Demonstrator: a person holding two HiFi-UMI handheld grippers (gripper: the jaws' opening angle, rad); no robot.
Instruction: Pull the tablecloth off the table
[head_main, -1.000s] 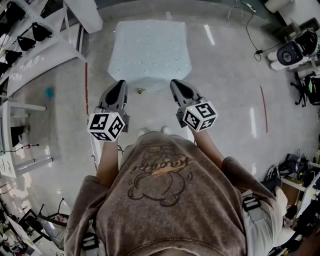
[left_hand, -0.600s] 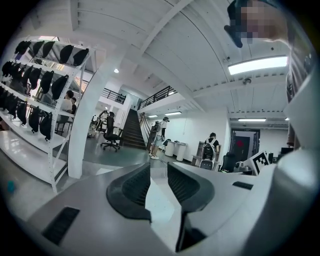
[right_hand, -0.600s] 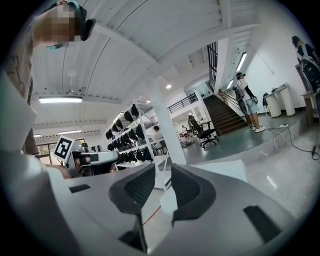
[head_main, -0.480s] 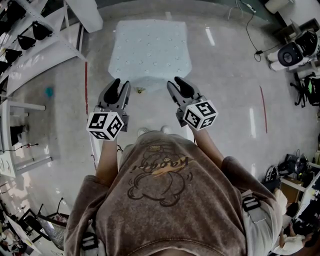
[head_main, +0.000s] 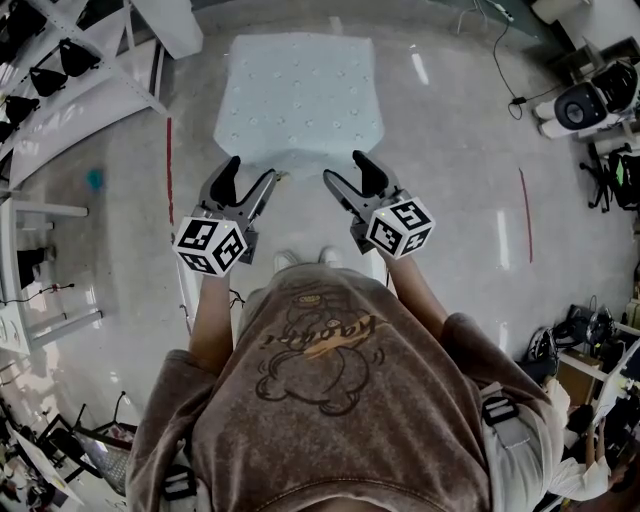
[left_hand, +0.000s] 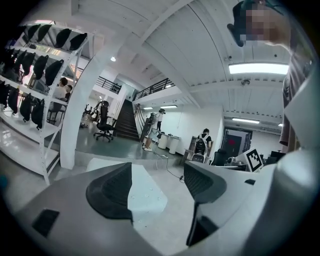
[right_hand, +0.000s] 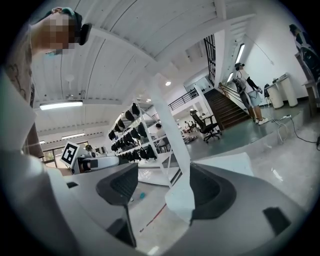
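Head view: left tool (head_main: 252, 170) and right tool (head_main: 343, 167), just opened wide, empty, hover just short of the tablecloth (head_main: 300, 95).

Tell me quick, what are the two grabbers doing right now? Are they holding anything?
Left gripper: open, has just been opening wide, holding nothing.
Right gripper: open, has just been opening wide, holding nothing.

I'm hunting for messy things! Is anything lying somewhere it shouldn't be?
Yes. The pale blue tablecloth seems to lie spread out on the floor, with no table visible under it. The left hand-held gripper and right hand-held gripper at its near edge have just opened their jaws and hold nothing.
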